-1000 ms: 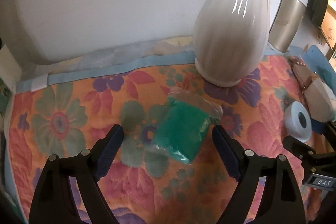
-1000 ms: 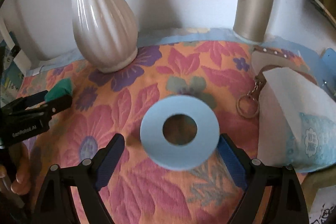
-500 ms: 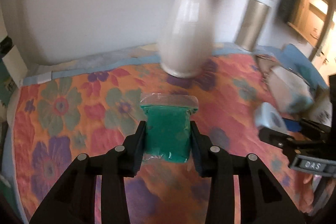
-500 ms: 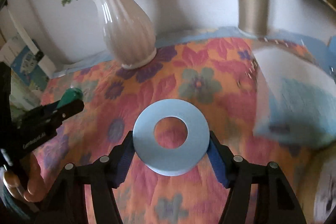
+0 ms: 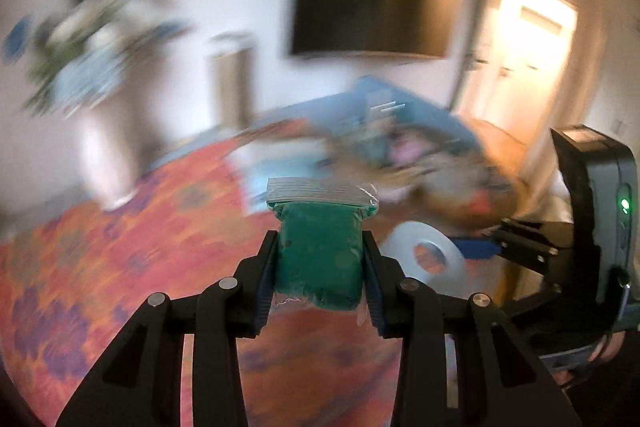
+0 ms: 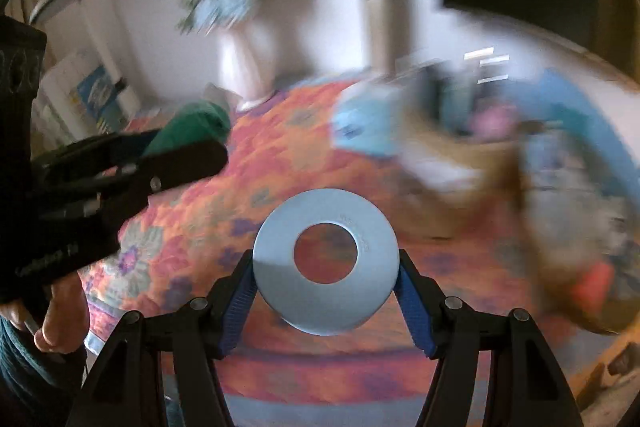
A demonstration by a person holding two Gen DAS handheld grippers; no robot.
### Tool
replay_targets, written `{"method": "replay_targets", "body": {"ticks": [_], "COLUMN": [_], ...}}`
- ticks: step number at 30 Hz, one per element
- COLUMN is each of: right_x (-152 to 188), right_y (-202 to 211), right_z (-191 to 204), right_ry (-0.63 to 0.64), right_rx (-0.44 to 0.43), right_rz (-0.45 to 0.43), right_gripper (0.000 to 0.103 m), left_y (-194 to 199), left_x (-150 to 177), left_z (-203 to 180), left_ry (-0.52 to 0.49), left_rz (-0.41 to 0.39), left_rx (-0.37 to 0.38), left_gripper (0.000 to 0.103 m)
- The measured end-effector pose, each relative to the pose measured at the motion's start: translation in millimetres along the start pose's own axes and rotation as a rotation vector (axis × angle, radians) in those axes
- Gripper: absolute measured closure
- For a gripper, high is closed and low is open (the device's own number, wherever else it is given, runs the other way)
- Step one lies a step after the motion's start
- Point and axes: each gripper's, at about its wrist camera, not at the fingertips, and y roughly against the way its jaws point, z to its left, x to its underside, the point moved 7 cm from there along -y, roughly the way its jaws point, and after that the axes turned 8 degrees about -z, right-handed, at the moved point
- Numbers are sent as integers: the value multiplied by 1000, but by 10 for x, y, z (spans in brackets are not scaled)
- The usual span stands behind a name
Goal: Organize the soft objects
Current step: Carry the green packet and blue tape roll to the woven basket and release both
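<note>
Left wrist view: left gripper point(image 5: 320, 263) clamps green bag point(image 5: 318, 259), held above floral cloth point(image 5: 120, 247). Right wrist view: right gripper point(image 6: 326, 281) grips pale blue ring point(image 6: 326, 261) by its edges, held above the cloth; blurred basket point(image 6: 460, 183) beyond.

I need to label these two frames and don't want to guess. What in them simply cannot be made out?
- Basket contents, both views: motion blur smears them.
- Vase and flowers, both views: blurred.
- Green bag underside, left wrist view: hidden by the left gripper shut on it.
- Raised lettering on the blue ring in the right gripper, right wrist view: too small.
</note>
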Motion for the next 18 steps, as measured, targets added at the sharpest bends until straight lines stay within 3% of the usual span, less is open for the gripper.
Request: {"method": "replay_targets", "body": {"ticks": [3,8,11,14,18], "right_x": [-156,-334,-361,-349,-265], "right_y": [405,790,826,715,538], "right_z": [-562,-1670,-2214,-2690,-3083], "right_ry": [-59,-226,-310,-409,-508], "right_rx": [98,258,323,330,348], "right_rz": [-101,-198,-206,-180,-131], "right_gripper": [38,38,38,37,36], "left_y": [-216,-723,-1075,-1406,-1768], "left_x": [-264,-626,-735,-802,-749], "left_z": [-534,-1168,-1378,-1502,-1568], "left_ry": [-34,-70,-66,-68,-40], "left_rz": [-3,5,30,39,89], "left_rx": [88,126,132,114,106], "left_gripper": [67,67,67,67,66]}}
